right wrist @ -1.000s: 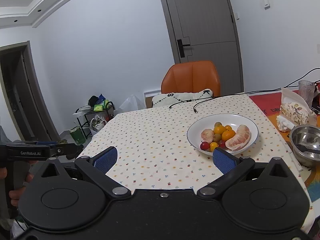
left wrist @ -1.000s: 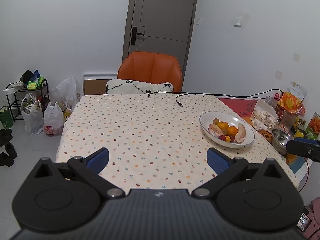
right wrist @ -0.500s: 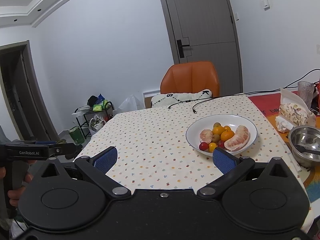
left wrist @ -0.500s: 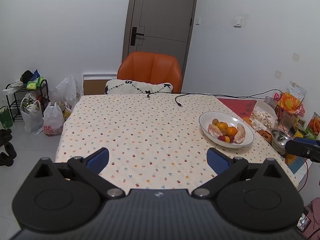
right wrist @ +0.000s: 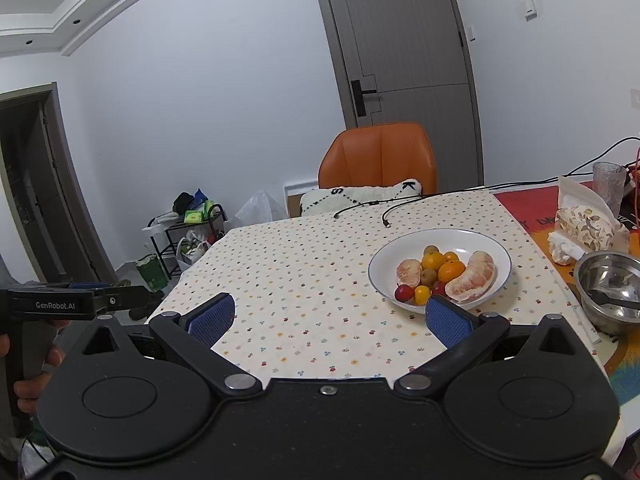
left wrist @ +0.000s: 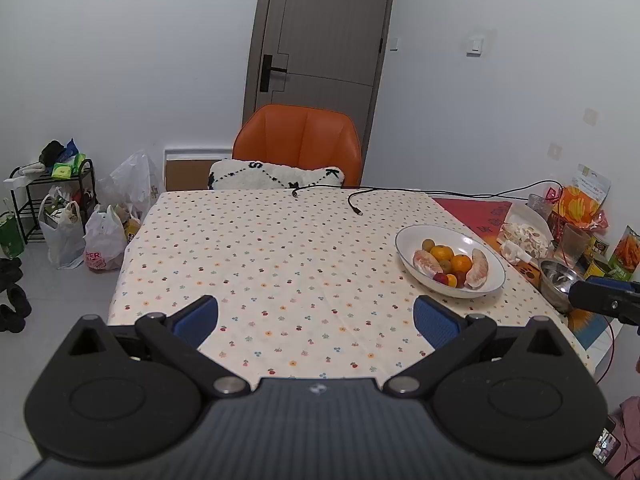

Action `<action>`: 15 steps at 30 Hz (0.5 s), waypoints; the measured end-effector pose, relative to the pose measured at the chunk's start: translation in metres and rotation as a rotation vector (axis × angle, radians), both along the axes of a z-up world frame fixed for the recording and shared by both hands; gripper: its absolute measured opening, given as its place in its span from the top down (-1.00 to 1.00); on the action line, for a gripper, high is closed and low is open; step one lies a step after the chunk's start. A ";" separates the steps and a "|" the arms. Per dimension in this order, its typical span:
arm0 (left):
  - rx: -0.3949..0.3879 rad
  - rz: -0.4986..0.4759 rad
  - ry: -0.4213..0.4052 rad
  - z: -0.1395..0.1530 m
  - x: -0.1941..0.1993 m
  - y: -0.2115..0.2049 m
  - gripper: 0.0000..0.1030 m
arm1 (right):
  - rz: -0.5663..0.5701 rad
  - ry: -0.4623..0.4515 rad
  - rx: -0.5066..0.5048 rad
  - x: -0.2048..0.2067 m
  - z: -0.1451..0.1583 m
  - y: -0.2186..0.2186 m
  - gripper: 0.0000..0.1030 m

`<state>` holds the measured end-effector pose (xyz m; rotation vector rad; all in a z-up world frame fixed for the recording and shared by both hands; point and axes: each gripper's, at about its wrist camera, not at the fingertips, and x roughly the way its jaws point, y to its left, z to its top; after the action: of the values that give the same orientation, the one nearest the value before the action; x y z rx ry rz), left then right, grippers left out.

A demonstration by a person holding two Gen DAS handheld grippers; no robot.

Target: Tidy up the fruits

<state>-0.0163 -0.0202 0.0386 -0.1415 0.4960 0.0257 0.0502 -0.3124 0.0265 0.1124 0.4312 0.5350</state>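
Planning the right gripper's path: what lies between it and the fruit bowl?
Only bare dotted tablecloth lies between the open right gripper and the white fruit bowl, as the right wrist view shows; its right fingertip already overlaps the bowl's near rim.

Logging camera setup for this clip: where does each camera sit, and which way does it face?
Left wrist: on the left gripper, looking across the table at the chair; own open fingers show, right gripper at the right edge.
Right wrist: on the right gripper, over the near edge, bowl ahead; own open fingers, left gripper and a hand at left.
Shared: bowl, chair, door.
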 end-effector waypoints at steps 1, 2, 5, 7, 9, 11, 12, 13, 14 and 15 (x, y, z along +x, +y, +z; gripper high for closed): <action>0.000 -0.001 0.000 0.000 0.000 0.000 -1.00 | 0.000 -0.001 0.000 0.000 -0.001 0.000 -1.00; 0.001 -0.002 0.000 0.000 0.000 0.000 -1.00 | 0.000 -0.003 0.000 0.000 -0.001 0.000 -1.00; 0.000 -0.002 0.000 0.000 0.000 0.000 -1.00 | 0.000 -0.004 -0.002 -0.001 -0.001 0.000 -1.00; 0.000 -0.002 0.000 0.000 0.000 0.000 -1.00 | 0.000 -0.003 -0.002 -0.001 -0.001 0.000 -1.00; 0.001 -0.002 0.000 0.000 0.000 0.000 -1.00 | 0.000 -0.004 -0.003 -0.001 -0.001 0.001 -1.00; 0.000 -0.002 -0.001 0.000 0.000 0.000 -1.00 | 0.000 -0.005 -0.003 -0.001 0.000 0.000 -1.00; 0.000 -0.002 0.000 0.000 0.000 0.000 -1.00 | 0.000 -0.004 -0.003 -0.001 -0.001 0.001 -1.00; 0.000 -0.002 0.000 0.000 0.000 0.000 -1.00 | 0.000 -0.004 -0.003 -0.001 -0.001 0.001 -1.00; 0.001 -0.002 0.001 0.000 0.000 0.000 -1.00 | 0.000 -0.004 -0.003 -0.001 -0.001 0.001 -1.00; 0.001 -0.002 0.000 0.000 0.000 0.000 -1.00 | 0.000 -0.005 -0.003 -0.001 -0.001 0.001 -1.00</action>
<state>-0.0162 -0.0202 0.0385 -0.1402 0.4964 0.0240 0.0489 -0.3119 0.0260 0.1081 0.4275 0.5346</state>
